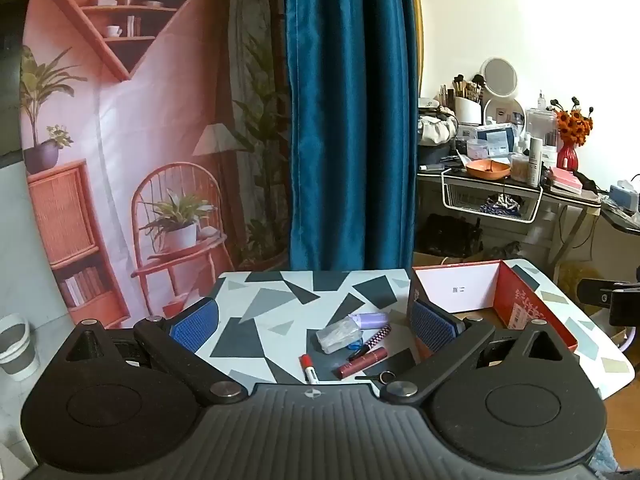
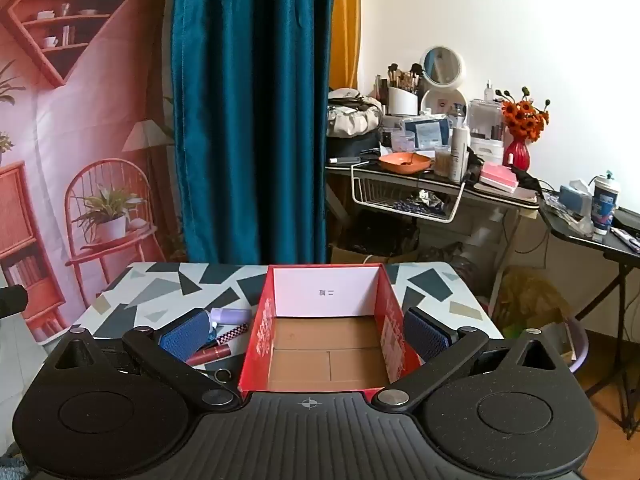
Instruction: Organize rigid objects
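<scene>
Small objects lie together on the patterned table (image 1: 280, 292): a red-capped marker (image 1: 308, 368), a dark red lipstick tube (image 1: 362, 362), a checkered pen (image 1: 370, 342), a clear plastic case (image 1: 339, 336), a lilac bottle (image 1: 368, 319) and a small ring key (image 1: 380, 377). An open red box (image 2: 260, 332) with a bare cardboard floor stands to their right. My left gripper (image 1: 316, 326) is open above the objects, holding nothing. My right gripper (image 2: 308, 334) is open, its fingers straddling the box (image 1: 520, 304). The lipstick (image 2: 214, 354), pen (image 2: 232, 332) and bottle (image 2: 230, 316) show left of the box.
A blue curtain (image 1: 348, 120) and a printed backdrop (image 1: 132, 140) hang behind the table. A cluttered dressing table (image 2: 440, 176) with a wire basket stands at the back right. A black folding table (image 2: 600, 232) is at the far right. A white bucket (image 1: 16, 344) sits on the floor at left.
</scene>
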{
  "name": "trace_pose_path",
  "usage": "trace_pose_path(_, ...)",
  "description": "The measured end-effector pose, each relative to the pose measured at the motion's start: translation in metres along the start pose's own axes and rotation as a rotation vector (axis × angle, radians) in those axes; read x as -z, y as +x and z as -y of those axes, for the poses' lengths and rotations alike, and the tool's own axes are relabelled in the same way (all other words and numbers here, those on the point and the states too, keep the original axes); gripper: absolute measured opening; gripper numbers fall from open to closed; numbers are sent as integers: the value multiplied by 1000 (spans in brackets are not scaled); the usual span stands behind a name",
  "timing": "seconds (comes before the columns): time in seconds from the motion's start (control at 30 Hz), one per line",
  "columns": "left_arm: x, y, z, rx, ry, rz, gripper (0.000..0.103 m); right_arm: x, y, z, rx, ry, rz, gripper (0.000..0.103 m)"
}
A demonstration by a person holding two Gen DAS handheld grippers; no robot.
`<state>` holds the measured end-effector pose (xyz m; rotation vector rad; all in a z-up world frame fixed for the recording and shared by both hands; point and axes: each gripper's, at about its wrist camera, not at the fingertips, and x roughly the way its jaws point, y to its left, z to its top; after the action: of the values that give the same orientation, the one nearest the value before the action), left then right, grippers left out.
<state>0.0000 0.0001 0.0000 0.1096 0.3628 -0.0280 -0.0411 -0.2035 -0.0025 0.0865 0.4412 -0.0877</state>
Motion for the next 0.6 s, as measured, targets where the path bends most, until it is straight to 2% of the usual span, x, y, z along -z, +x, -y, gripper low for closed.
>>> trace_pose_path(0.17, -1, 0, -4, 23, -23, -26, 103, 0, 0, -2, 4, -1, 10, 103)
trace_pose_path(0.6, 0, -2, -1, 8, 15, -13, 103, 1, 0, -1, 9, 0, 5, 103)
